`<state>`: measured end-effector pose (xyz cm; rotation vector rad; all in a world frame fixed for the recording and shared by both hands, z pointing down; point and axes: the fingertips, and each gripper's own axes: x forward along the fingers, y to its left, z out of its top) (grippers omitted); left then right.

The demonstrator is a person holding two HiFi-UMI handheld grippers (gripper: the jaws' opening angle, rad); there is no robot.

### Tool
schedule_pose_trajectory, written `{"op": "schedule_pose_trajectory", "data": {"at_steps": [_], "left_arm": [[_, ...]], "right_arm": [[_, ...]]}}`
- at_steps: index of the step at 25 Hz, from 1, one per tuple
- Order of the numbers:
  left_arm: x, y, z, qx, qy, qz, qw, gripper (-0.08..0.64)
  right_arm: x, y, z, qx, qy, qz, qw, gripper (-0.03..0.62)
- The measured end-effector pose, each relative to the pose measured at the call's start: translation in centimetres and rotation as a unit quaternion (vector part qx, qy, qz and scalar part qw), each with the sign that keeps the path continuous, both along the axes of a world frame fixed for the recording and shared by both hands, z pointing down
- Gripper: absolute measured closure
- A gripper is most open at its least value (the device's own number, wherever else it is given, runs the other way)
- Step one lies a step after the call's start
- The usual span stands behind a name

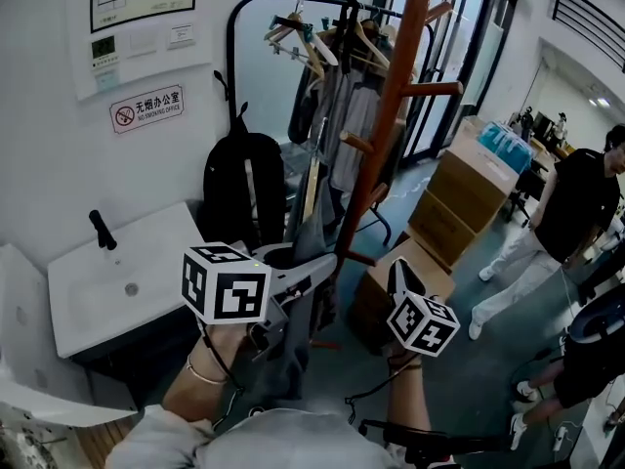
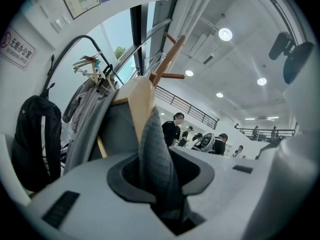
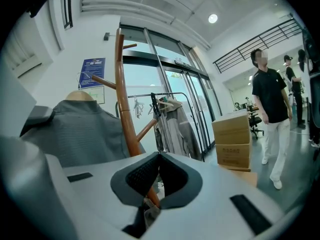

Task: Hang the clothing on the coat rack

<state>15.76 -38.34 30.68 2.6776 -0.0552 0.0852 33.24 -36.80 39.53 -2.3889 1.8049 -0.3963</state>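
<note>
Left gripper (image 2: 161, 173) pinches grey garment (image 2: 150, 139) below its hanger (image 2: 141, 101), likely for lifting onto coat rack (image 3: 122, 84). Right gripper (image 3: 159, 156) closed, empty.

My head camera looks steeply down, near; cameras on my left gripper (image 1: 311, 264) and right gripper (image 1: 398, 274) look outward along their jaws. All share the coat rack (image 1: 391, 115).

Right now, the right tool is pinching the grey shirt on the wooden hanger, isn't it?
No, it is the left tool that pinches the grey shirt on the wooden hanger. The left gripper view shows the cloth caught between its jaws.
</note>
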Motion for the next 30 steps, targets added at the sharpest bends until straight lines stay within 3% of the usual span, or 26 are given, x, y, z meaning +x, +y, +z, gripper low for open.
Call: {"op": "schedule_pose_trajectory", "data": {"at_steps": [16,30], "left_arm": [[3.3,0.9,-0.4,0.029,-0.029,0.012,0.9991,0.434],[5.0,0.2,1.1,0.021,-0.044,0.009,0.9988,0.435]], "right_arm": [[1.2,1.6,0.8,-0.008,-0.008,0.014,1.000,0.569],[2.3,1.5,1.8,-0.010,-0.020,0.016,1.000,0.569]]}}
